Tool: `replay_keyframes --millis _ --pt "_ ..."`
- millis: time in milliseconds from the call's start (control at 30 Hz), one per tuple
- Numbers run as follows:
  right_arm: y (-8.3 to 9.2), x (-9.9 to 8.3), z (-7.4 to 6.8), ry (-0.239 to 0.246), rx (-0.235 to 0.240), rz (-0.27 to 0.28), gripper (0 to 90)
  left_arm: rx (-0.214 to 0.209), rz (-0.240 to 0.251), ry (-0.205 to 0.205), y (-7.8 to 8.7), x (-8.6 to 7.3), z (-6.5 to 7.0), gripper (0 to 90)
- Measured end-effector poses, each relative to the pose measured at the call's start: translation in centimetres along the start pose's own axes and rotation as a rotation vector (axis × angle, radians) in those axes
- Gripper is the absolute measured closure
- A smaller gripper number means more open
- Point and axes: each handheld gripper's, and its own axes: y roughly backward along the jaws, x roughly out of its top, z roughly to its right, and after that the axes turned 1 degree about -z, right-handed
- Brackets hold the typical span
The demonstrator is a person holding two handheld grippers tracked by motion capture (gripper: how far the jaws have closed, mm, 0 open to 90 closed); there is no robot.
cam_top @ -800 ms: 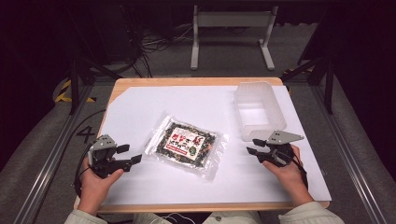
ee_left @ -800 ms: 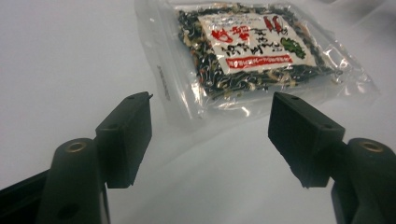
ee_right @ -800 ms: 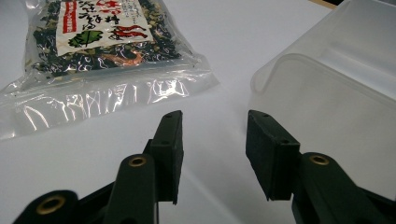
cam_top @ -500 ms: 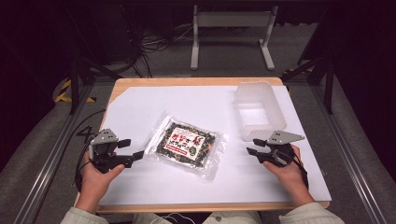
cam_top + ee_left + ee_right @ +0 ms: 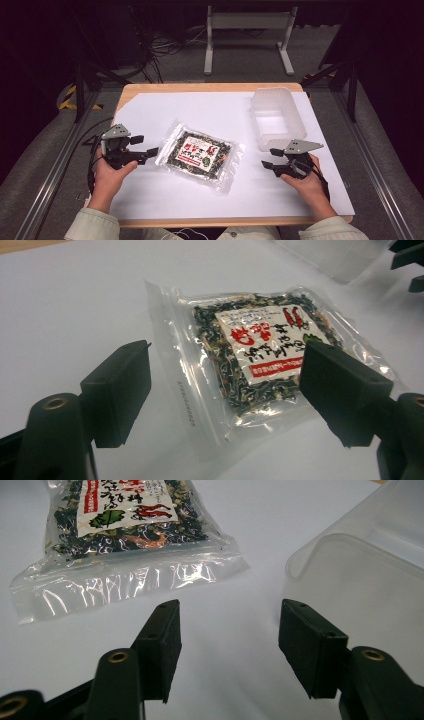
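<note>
A clear plastic bag of dark dried food with a white and red label [image 5: 201, 154] lies flat in the middle of the white table sheet [image 5: 210, 110]. My left gripper [image 5: 144, 148] is open just left of the bag's edge, its jaws spread on either side of the bag's near end [image 5: 235, 365]. My right gripper [image 5: 269, 159] is open to the right of the bag, apart from it, with bare sheet between its jaws [image 5: 227, 645]. The bag's sealed edge [image 5: 130, 587] lies ahead of them.
A translucent empty plastic tub [image 5: 276, 115] stands at the back right of the sheet, close beside my right gripper [image 5: 360, 570]. The wooden table edge [image 5: 200, 87] frames the sheet. Dark floor, cables and a metal stand lie beyond.
My left gripper has moved forward and right, up to the bag's left edge. The right gripper and the bag have stayed in place.
</note>
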Motion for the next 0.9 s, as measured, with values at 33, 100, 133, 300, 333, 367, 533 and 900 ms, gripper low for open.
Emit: replay_keyframes --millis 33,100,133,300,333,367,533,900 --pt "-0.1 0.0 0.0 -0.002 0.006 -0.001 39.6 0.004 0.0 0.0 -0.3 0.3 -0.2 20.8" --pt "-0.1 0.0 0.1 -0.001 0.005 0.001 39.2 -0.001 0.002 0.013 -0.7 0.4 -0.2 19.7" --pt "-0.1 0.0 0.1 -0.001 0.005 0.001 39.2 -0.001 0.002 0.013 -0.7 0.4 -0.2 19.5" --pt "0.0 0.0 0.1 -0.006 0.005 0.004 37.5 -0.029 0.037 0.065 -1.8 -0.1 -0.6 17.9" --pt "0.0 0.0 0.1 -0.007 0.006 0.004 37.3 -0.033 0.03 0.08 -2.2 -0.4 -0.8 17.9" --pt "0.0 -0.1 0.1 -0.007 0.008 0.005 37.2 -0.03 0.012 0.089 -2.6 -0.7 -0.9 17.9" --pt "0.1 -0.1 0.1 -0.004 0.007 0.004 36.6 -0.02 -0.015 0.13 -3.8 -1.9 -1.8 18.7" --pt "-0.2 -0.1 0.1 0.0 0.018 -0.003 35.5 -0.031 -0.103 0.135 -5.3 -3.1 -1.6 21.3"
